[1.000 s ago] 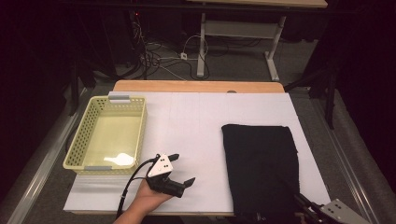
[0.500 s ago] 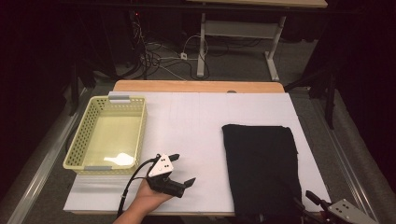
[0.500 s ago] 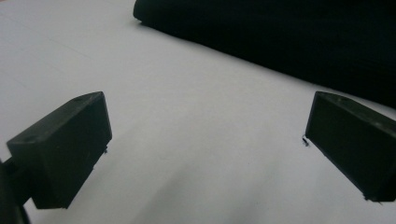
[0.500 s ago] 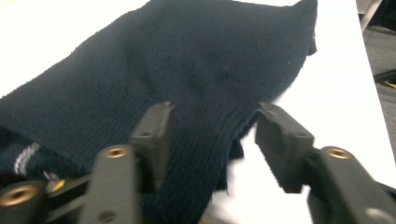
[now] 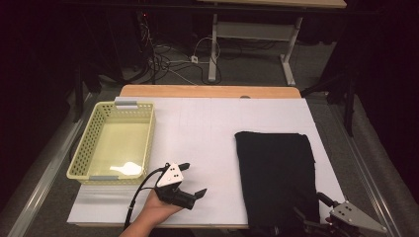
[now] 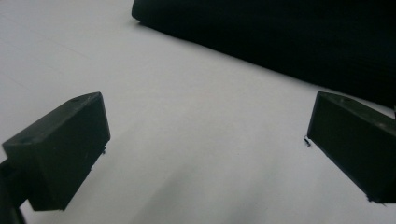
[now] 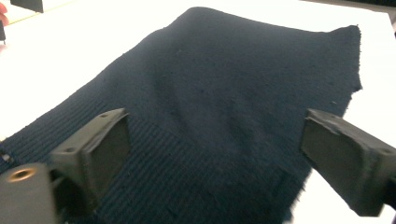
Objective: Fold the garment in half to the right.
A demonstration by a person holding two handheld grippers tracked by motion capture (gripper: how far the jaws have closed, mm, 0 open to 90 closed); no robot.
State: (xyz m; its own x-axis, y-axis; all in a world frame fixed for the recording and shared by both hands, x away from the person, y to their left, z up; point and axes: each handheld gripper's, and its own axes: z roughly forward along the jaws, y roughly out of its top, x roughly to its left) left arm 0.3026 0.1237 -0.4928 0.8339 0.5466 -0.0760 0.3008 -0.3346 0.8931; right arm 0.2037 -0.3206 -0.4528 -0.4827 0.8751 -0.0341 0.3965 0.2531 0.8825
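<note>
A dark folded cloth [image 5: 275, 177] lies flat on the right half of the white table sheet. My right gripper [image 5: 310, 206] is at the cloth's near edge, low in the high view. Its jaws have just been opening and now stand wide. In the right gripper view the right gripper [image 7: 210, 158] hovers over the ribbed cloth [image 7: 233, 84], and nothing is pressed between the pads. A hand holds my left gripper [image 5: 193, 178] left of the cloth, on the bare sheet. The left gripper [image 6: 205, 149] is open and empty, with the cloth's edge [image 6: 280, 42] ahead of it.
A yellow perforated basket [image 5: 84, 163] stands at the left with a small white object [image 5: 126, 169] inside. The table's wooden far edge [image 5: 207, 91] borders the sheet. Cables and a desk frame are on the floor beyond.
The right gripper's jaws have spread apart at the cloth's near edge, and it has shifted slightly to the right. The left gripper and the cloth have stayed put.
</note>
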